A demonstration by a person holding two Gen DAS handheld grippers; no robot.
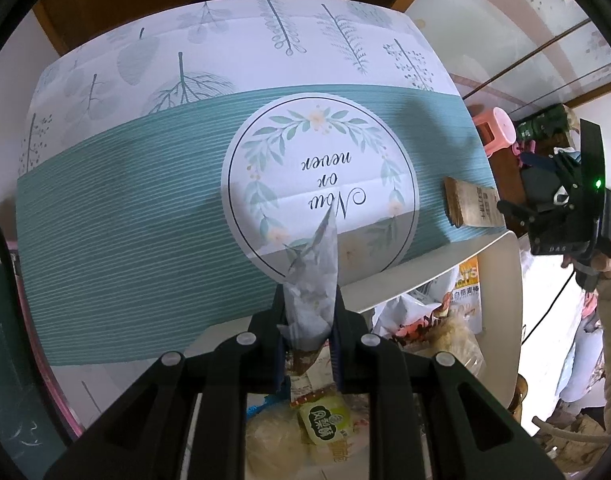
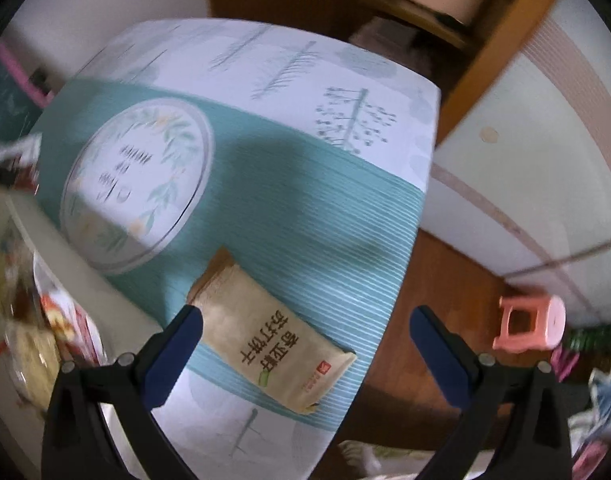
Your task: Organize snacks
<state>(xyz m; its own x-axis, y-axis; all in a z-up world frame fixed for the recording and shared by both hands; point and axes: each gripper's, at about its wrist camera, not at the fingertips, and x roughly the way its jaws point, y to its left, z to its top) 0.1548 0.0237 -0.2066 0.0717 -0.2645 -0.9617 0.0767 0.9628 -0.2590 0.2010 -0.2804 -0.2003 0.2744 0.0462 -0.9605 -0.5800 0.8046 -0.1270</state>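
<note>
My left gripper [image 1: 309, 320] is shut on a small clear-topped snack packet [image 1: 313, 280], held upright above a white bin [image 1: 501, 276] full of snacks. A green-labelled pastry packet [image 1: 325, 424] lies under the gripper. A tan cracker pack [image 2: 273, 340] lies flat on the teal tablecloth [image 2: 305, 208] near the table's right edge; it also shows in the left wrist view [image 1: 471, 204]. My right gripper [image 2: 305, 344] is open and empty, hovering just above the tan pack with its fingers either side. It shows in the left wrist view [image 1: 561, 216] at the far right.
The snack bin [image 2: 9, 216] sits at the table's near left in the right wrist view. A pink stool [image 2: 533, 322] stands on the wooden floor right of the table. A wooden cabinet [image 2: 437, 12] stands behind. The table edge [image 2: 421, 216] drops off on the right.
</note>
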